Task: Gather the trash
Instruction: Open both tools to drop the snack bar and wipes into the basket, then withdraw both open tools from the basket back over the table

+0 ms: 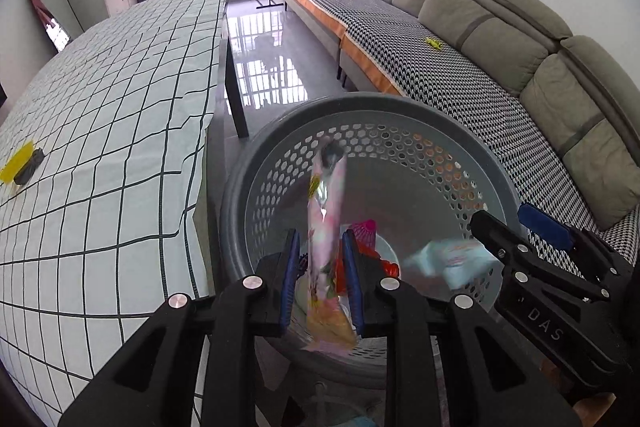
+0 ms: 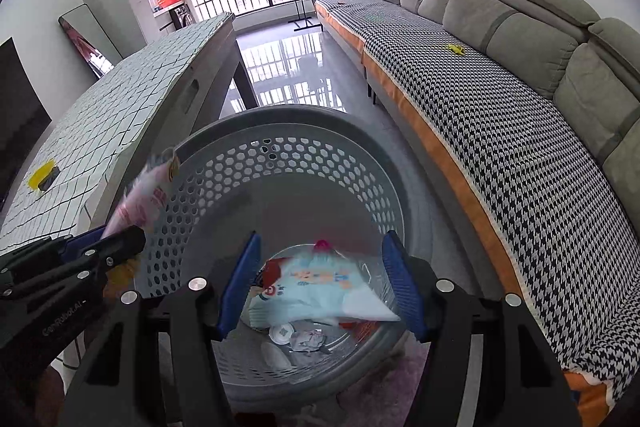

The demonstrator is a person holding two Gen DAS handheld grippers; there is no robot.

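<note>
A grey perforated laundry-style basket stands on the floor between the table with the checked cloth at 9 o'clock and the long grey sofa at 3 o'clock. The left gripper hangs over the basket's mouth, its blue pads narrowed onto a pink snack wrapper that stands upright between them. The right gripper is spread wide above the basket, gripping nothing. Below it, inside the basket, lies a pale blue wipes packet, blurred, over red and white scraps and a small round cap on the bottom. On the cloth at 9 o'clock rest a yellow scrap and a dark object touching it.
</note>
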